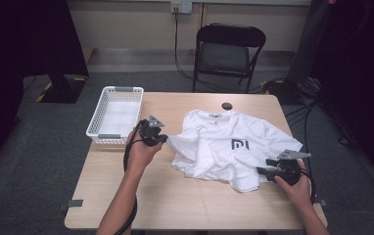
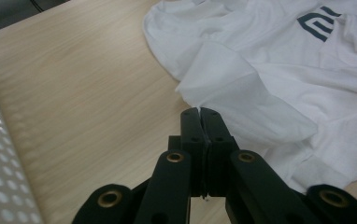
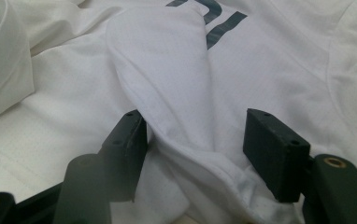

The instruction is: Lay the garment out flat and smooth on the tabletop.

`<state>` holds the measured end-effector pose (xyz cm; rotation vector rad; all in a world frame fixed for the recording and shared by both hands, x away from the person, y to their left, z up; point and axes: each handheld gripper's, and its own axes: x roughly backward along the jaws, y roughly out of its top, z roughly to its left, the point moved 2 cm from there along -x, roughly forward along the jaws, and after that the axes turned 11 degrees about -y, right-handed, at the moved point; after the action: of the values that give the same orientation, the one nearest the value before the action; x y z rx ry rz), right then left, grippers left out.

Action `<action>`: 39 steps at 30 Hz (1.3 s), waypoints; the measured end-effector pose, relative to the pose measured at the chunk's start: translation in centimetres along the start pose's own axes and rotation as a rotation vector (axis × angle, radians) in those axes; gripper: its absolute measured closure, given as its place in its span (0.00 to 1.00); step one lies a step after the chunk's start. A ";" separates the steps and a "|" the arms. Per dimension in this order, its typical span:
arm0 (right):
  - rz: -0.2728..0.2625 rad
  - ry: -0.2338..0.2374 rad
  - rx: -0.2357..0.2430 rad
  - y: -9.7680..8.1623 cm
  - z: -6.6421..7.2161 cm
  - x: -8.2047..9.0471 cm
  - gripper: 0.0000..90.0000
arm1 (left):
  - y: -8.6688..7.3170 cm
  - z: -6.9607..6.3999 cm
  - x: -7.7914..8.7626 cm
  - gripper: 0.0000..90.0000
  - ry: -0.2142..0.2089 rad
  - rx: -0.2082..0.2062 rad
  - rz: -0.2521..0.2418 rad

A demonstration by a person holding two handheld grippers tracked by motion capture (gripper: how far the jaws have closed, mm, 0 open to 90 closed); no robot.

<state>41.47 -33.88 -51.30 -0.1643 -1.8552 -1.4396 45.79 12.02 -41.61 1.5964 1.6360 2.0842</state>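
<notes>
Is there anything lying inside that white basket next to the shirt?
No, in the high view the white basket holds nothing, while the white T-shirt lies beside it on the table.

White T-shirt (image 3: 167, 84) fold between parted jaws

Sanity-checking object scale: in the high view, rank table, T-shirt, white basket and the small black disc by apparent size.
1. table
2. T-shirt
3. white basket, smaller than the shirt, though it sits farther from the camera
4. small black disc, by far the smallest
</notes>
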 end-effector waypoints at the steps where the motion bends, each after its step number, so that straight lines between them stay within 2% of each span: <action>1: 0.000 0.000 0.000 0.0 0.0 0.0 0.43 | 0.0 0.3 0.2 1.00 0.007 -0.001 0.006; 11: 0.000 0.003 -0.002 0.0 0.0 0.0 0.43 | -0.2 3.9 2.3 1.00 0.073 0.042 0.036; 16: -0.001 0.005 -0.004 0.0 -0.1 0.0 0.43 | -0.9 6.1 3.1 1.00 0.121 0.089 0.053; 18: -0.002 0.007 -0.005 0.0 -0.1 0.0 0.43 | -1.2 7.1 3.5 1.00 0.164 0.101 0.075; 21: -0.002 0.008 -0.006 0.0 -0.1 0.0 0.43 | -1.7 8.2 4.1 1.00 0.200 0.134 0.080; 24: -0.002 0.008 -0.002 0.0 -0.1 0.0 0.43 | -2.1 8.8 4.4 0.99 0.209 0.161 0.074; 28: -0.001 0.006 0.000 0.0 0.0 0.0 0.43 | -2.5 8.8 4.2 0.97 0.216 0.162 0.090; 29: -0.001 0.005 0.001 0.0 0.0 0.0 0.43 | -2.6 8.8 4.1 0.92 0.227 0.156 0.076; 30: -0.001 0.006 0.000 0.0 0.0 0.0 0.43 | -2.6 8.7 3.9 0.82 0.240 0.154 0.055; 32: -0.001 0.006 0.000 0.0 0.0 0.0 0.43 | -2.7 8.3 3.8 0.73 0.227 0.162 0.023; 35: -0.001 0.005 0.001 0.0 0.0 0.0 0.43 | -2.9 6.8 3.6 0.56 0.228 0.129 -0.006; 39: 0.000 0.003 0.004 0.0 0.0 0.0 0.43 | -4.2 4.2 2.7 0.50 0.178 0.088 -0.019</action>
<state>41.50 -33.88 -51.30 -0.1597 -1.8555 -1.4359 45.38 18.33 -43.31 1.4478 1.8132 2.2323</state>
